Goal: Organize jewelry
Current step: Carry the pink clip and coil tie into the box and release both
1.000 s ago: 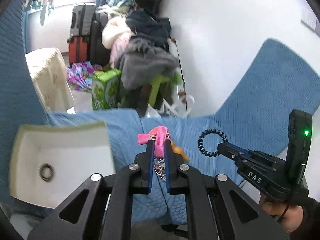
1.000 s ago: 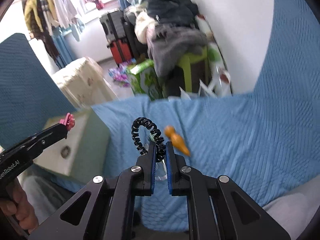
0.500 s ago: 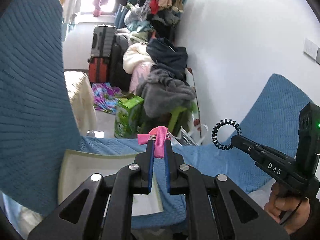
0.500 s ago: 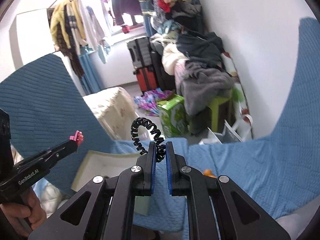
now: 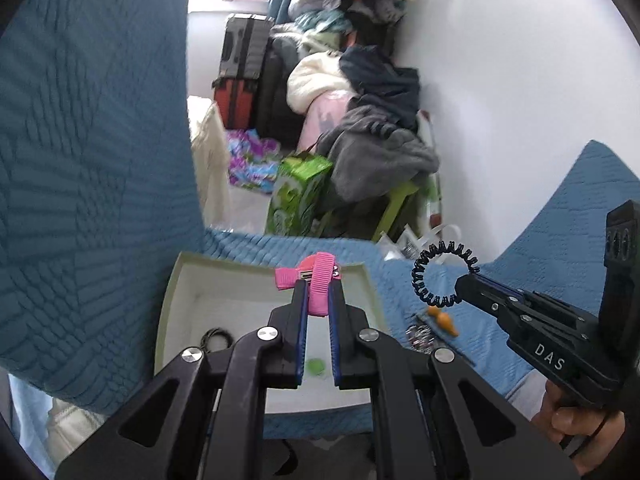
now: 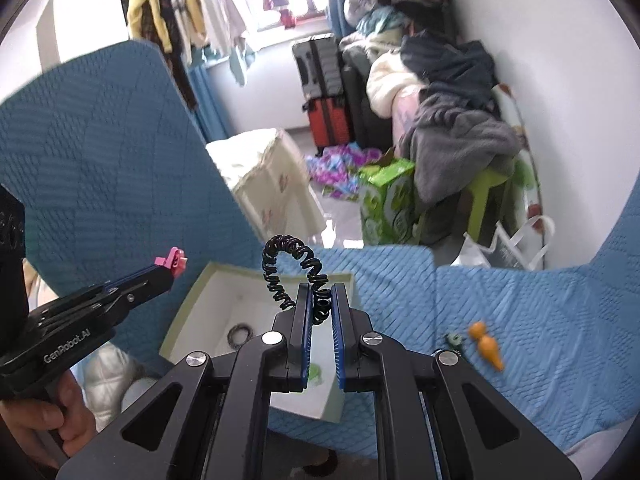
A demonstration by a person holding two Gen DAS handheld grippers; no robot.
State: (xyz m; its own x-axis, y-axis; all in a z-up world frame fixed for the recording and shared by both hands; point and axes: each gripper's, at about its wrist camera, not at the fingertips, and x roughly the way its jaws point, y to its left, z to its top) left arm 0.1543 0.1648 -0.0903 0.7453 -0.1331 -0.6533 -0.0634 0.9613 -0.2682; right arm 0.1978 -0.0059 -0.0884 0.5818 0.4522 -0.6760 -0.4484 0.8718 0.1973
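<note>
Carrying items to the white box (image 5: pixel 172 292): left gripper (image 5: pixel 318 300) pinches a pink hair clip (image 5: pixel 316 280), right gripper (image 6: pixel 320 304) pinches a black coil tie (image 6: pixel 292 272); next, each needs lowering inside and releasing.

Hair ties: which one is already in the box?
The small plain black hair tie lies in the white box. The black spiral hair tie hangs pinched in the right gripper.

Left gripper (image 5: pixel 318 286): lower centre of its own view, jaws clamped on a pink item. Right gripper (image 6: pixel 320 302): lower centre, jaws pinching a black coil; bare hand (image 5: pixel 576 426) on its grip, lower right.
</note>
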